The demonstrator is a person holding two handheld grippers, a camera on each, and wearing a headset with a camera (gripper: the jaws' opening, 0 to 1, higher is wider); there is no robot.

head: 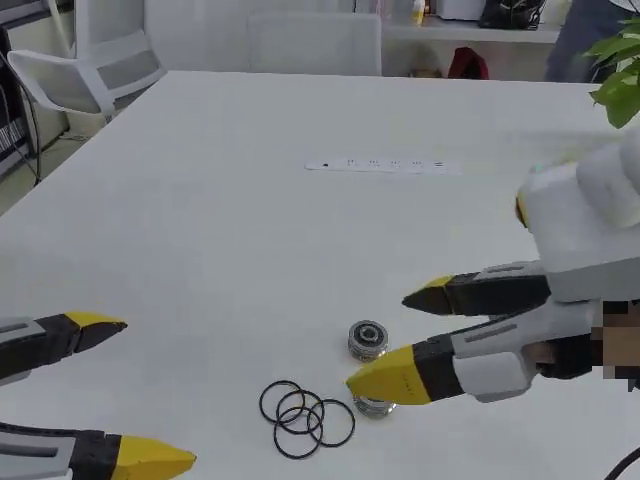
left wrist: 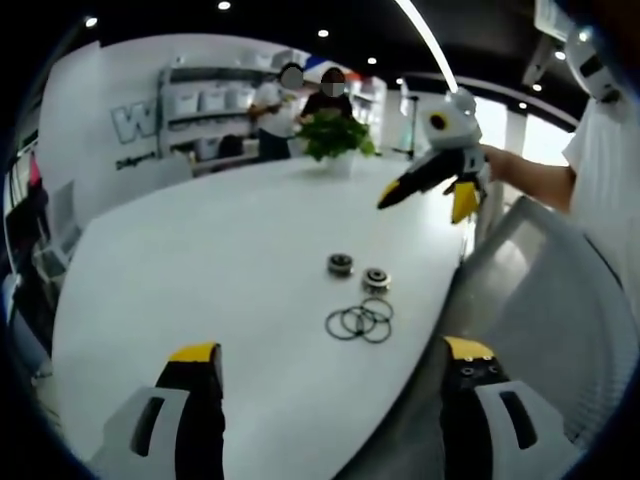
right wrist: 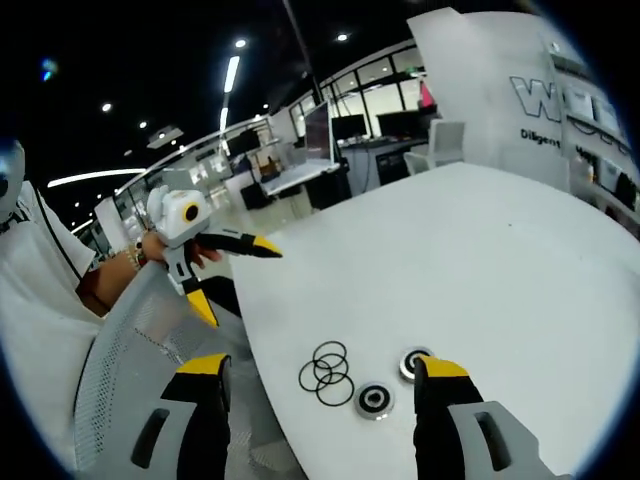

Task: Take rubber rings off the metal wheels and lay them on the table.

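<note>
1. Black rubber rings (head: 305, 418) lying loose in an overlapping cluster on the white table (head: 200, 220), near its front edge.
2. Just right of them, two metal wheels (head: 368, 338), one partly behind a jaw.
3. Above the wheels, right gripper (head: 378, 340), jaws spread, gripping nothing.
4. Well to the left, left gripper (head: 160, 392), jaws wide apart, empty.
5. Farther back, a power strip (head: 383, 165).

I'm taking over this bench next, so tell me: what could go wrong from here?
1. The rubber rings lie piled close to the table edge. A low sweep of the open right gripper might knock them off.
2. The metal wheels sit loose. With the left gripper off to the side, a one-handed tug may slide or roll one.
</note>
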